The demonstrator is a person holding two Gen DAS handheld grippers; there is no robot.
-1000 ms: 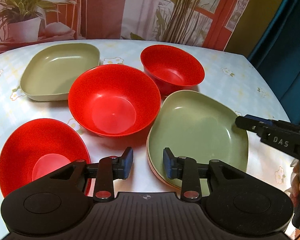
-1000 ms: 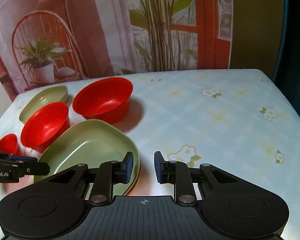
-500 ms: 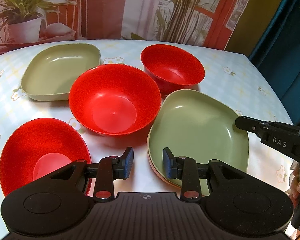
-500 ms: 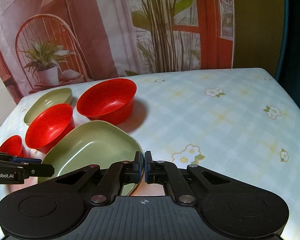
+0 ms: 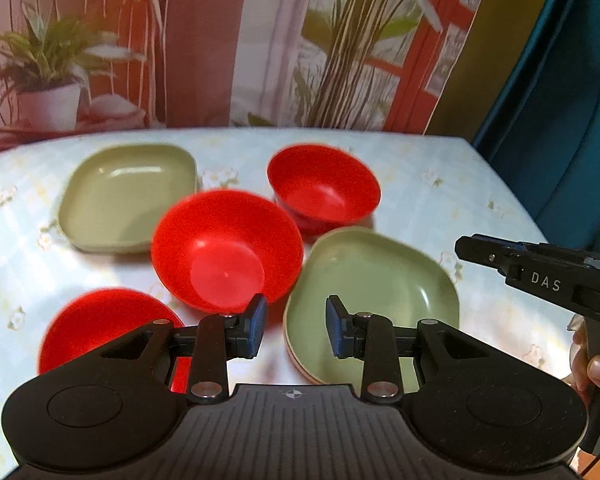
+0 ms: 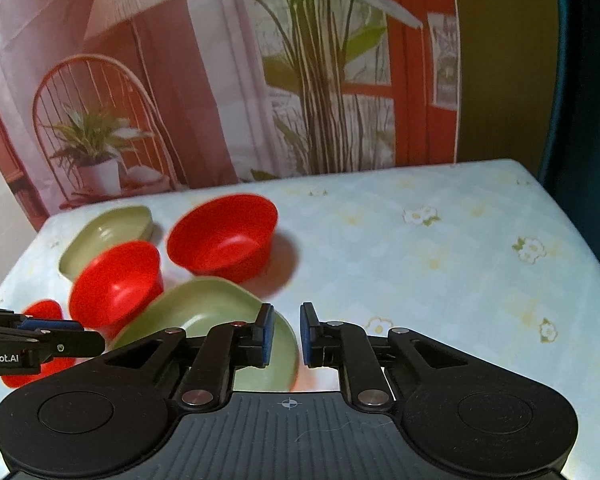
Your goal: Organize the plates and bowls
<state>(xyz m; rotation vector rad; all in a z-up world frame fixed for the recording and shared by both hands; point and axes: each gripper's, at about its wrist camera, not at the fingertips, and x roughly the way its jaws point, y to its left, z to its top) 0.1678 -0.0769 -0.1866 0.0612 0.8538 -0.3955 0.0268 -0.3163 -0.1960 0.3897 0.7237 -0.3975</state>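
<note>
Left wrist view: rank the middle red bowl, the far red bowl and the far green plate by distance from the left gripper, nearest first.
From the left gripper:
1. Middle red bowl, just past the left fingertip, centre of the table.
2. Far red bowl, behind it, to the right.
3. Far green plate, back left.
Items 2 and 3 sit at nearly the same depth; that order is too close to call firmly.

Your left gripper's body hides the near rim of the nearest red bowl (image 5: pixel 100 328) and of the green plate stack (image 5: pixel 372 280). The stack's lower plates show only as an edge. 1 hand (image 5: pixel 596 372) is cropped at the right.
</note>
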